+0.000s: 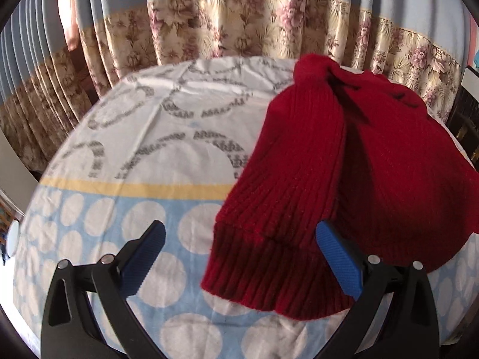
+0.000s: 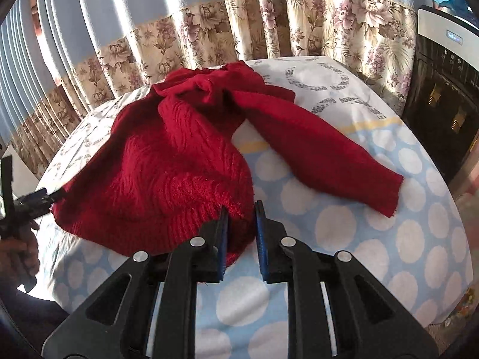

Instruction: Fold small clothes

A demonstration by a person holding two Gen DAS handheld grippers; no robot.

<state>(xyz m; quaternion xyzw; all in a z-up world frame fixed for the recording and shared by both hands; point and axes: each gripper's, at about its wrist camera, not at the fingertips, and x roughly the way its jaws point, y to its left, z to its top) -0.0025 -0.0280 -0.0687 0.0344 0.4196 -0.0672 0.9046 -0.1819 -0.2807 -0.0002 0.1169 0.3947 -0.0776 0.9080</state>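
Fingers of the right gripper (image 2: 242,209) stand close together, blue pads nipping the ribbed hem of the red sweater (image 2: 167,161) at its near corner; the tool slants down toward the surface (image 2: 389,239) from the 6 o'clock edge of its own view. Fingers of the left gripper (image 1: 241,233) stand wide apart, also slanted down. The sweater's ribbed hem corner (image 1: 257,266) lies between them without either pad pressing it, and the pad at 4 o'clock sits just beside the knit. In the right wrist view that left gripper (image 2: 39,199) shows at 9 o'clock, at the hem's far corner, with a hand (image 2: 21,254) gripping its handle below.

Across the surface's patterned sheet, the sweater lies bunched, collar end toward 12 o'clock, one sleeve (image 2: 329,161) stretched out toward 3 o'clock with its cuff resting flat on the dotted blue part. Bare sheet lies open from 4 to 6 o'clock around the right gripper, and from 9 to 12 o'clock in the left wrist view. Pleated floral curtains (image 2: 269,30) hang close behind the far edge, and a dark appliance (image 2: 443,95) stands just off the edge at 2 o'clock.
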